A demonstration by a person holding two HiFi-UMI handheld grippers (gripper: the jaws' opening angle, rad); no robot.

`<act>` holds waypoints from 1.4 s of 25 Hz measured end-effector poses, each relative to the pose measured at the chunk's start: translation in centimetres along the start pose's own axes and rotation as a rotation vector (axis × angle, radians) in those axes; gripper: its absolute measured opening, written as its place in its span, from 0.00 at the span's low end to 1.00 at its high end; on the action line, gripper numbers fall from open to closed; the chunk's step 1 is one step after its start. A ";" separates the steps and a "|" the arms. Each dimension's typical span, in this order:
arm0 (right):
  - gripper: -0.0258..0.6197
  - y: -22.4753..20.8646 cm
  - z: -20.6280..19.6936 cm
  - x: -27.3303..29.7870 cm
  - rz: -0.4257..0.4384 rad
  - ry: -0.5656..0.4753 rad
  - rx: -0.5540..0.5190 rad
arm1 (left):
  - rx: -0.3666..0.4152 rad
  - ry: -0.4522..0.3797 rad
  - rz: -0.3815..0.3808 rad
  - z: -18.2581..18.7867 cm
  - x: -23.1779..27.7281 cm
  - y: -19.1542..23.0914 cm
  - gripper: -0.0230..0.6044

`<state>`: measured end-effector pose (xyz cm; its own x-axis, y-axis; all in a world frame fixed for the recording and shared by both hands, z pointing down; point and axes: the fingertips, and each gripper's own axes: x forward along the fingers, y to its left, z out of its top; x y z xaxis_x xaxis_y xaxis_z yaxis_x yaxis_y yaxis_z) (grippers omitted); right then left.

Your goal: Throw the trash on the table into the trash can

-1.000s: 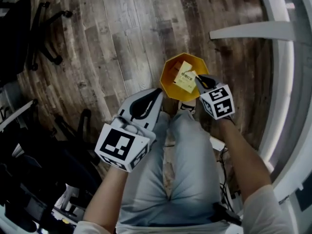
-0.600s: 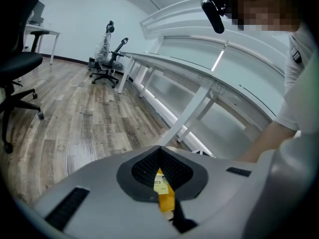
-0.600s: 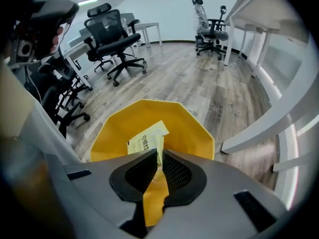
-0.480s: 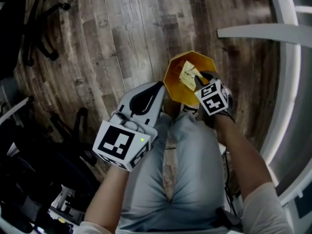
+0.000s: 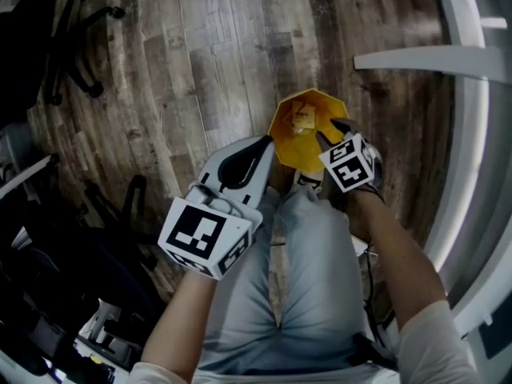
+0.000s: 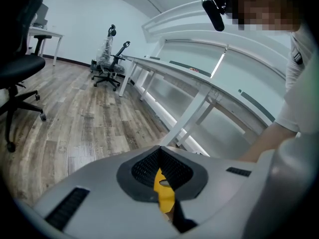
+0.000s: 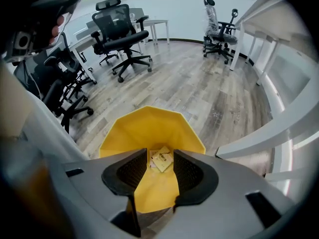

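Right gripper view showed the right gripper (image 7: 160, 152) opening, nothing between its jaws, the paper scrap (image 7: 162, 161) lying straight ahead inside the yellow bin (image 7: 149, 126).

Head view: up high, aimed steeply down at wood floor (image 5: 200, 54) and yellow trash can (image 5: 292, 146) by the feet. Right gripper view: close above that same can, tilted down into its mouth, office chairs (image 7: 117, 24) farther off. Can and floor shared with head view. Left gripper view: low, roughly level, facing across the floor toward white desks (image 6: 195, 108).
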<state>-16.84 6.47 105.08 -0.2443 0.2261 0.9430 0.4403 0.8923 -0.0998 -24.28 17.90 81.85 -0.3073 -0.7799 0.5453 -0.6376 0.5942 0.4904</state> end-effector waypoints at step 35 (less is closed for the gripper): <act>0.09 6.4 15.7 -55.4 0.025 -0.640 0.250 | 0.232 -0.067 -0.098 20.9 -21.6 -23.5 0.04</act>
<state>-14.05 5.77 47.24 -0.7328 0.3655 0.5740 0.2588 0.9298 -0.2617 -17.43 16.67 44.39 -0.2768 -0.8475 0.4529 -0.8095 0.4596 0.3654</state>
